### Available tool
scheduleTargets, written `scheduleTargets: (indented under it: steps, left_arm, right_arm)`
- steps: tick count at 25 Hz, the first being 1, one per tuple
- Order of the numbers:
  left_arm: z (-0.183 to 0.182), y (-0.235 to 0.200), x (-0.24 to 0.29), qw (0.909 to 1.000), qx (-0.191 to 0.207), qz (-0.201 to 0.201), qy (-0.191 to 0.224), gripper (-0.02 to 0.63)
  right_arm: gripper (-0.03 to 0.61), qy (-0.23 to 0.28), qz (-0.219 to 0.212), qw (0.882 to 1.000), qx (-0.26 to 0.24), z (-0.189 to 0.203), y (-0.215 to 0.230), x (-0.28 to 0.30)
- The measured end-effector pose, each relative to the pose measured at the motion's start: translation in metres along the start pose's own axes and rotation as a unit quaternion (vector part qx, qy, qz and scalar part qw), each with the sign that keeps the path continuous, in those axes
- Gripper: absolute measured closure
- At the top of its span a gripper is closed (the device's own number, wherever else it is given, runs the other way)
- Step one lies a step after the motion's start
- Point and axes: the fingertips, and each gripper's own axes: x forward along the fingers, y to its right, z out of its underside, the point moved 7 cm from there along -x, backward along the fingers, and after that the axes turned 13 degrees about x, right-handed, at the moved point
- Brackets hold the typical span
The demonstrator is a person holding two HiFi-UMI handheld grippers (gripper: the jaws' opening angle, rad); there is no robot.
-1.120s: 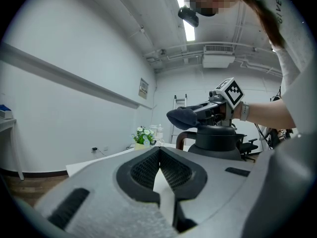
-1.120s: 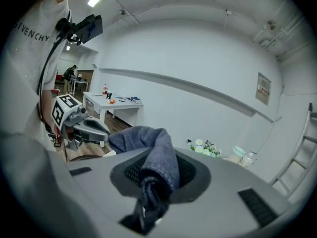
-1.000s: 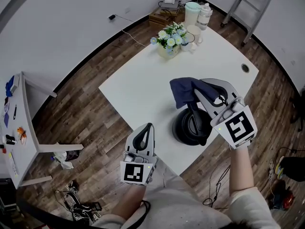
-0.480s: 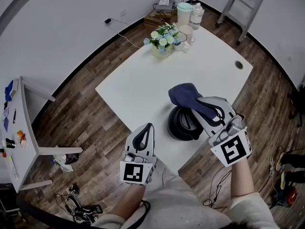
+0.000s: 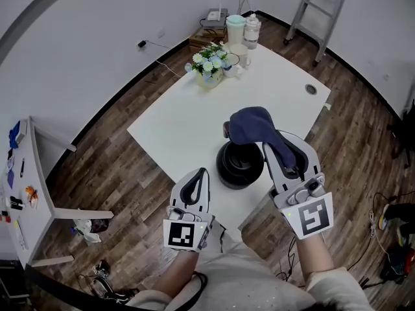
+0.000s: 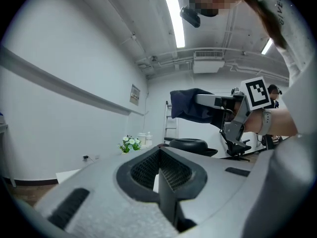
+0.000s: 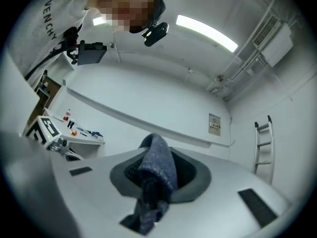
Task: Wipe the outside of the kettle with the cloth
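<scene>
A black kettle stands on the white table near its front corner. My right gripper is shut on a dark blue cloth, holding it over the kettle's far right side. In the left gripper view the cloth hangs clear above the kettle. The right gripper view shows the cloth bunched between the shut jaws. My left gripper is shut on nothing, just off the table's near edge, left of the kettle.
At the table's far end stand a flower pot, a white mug, a mint canister and a bottle. A ladder leans at the back right. A small side table is at the left.
My right gripper has swung round with the cloth, its rear now closer to me, the cloth staying over the kettle. The head view has shifted. The left gripper has not moved.
</scene>
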Motion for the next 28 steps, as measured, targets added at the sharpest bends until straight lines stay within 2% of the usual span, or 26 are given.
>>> scheduleTargets:
  steps: [4,7,11,14,17,20,24,28]
  left_arm:
    - [-0.008,0.006,0.001,0.9996,0.002,0.019,0.019,0.606]
    - [-0.017,0.009,0.001,0.9985,0.004,0.043,0.034,0.606]
    - [-0.023,0.015,-0.008,0.9960,-0.001,0.074,0.052,0.606]
    - [-0.017,0.024,-0.023,0.9932,-0.003,0.105,0.051,0.606]
    - [-0.004,0.033,-0.041,0.9904,-0.011,0.131,0.044,0.606]
    - [0.007,0.037,-0.062,0.9886,-0.014,0.146,0.032,0.606]
    - [0.013,0.041,-0.078,0.9874,-0.017,0.156,0.023,0.606]
    - [0.014,0.043,-0.078,0.9862,-0.020,0.163,0.023,0.606]
  right_arm:
    - [0.511,-0.044,-0.009,0.999,0.007,-0.002,-0.016,-0.035]
    - [0.511,-0.110,0.003,0.994,-0.007,0.007,-0.032,-0.072]
    - [0.511,-0.145,0.020,0.989,-0.006,0.011,-0.062,-0.107]
    - [0.511,-0.218,0.033,0.975,0.000,0.025,-0.093,-0.122]
    - [0.511,-0.277,0.053,0.958,0.045,0.043,-0.116,-0.130]
    - [0.512,-0.281,0.090,0.953,0.076,0.050,-0.133,-0.141]
    - [0.512,-0.282,0.144,0.945,0.082,0.052,-0.138,-0.158]
    - [0.512,-0.272,0.169,0.942,0.102,0.055,-0.137,-0.163]
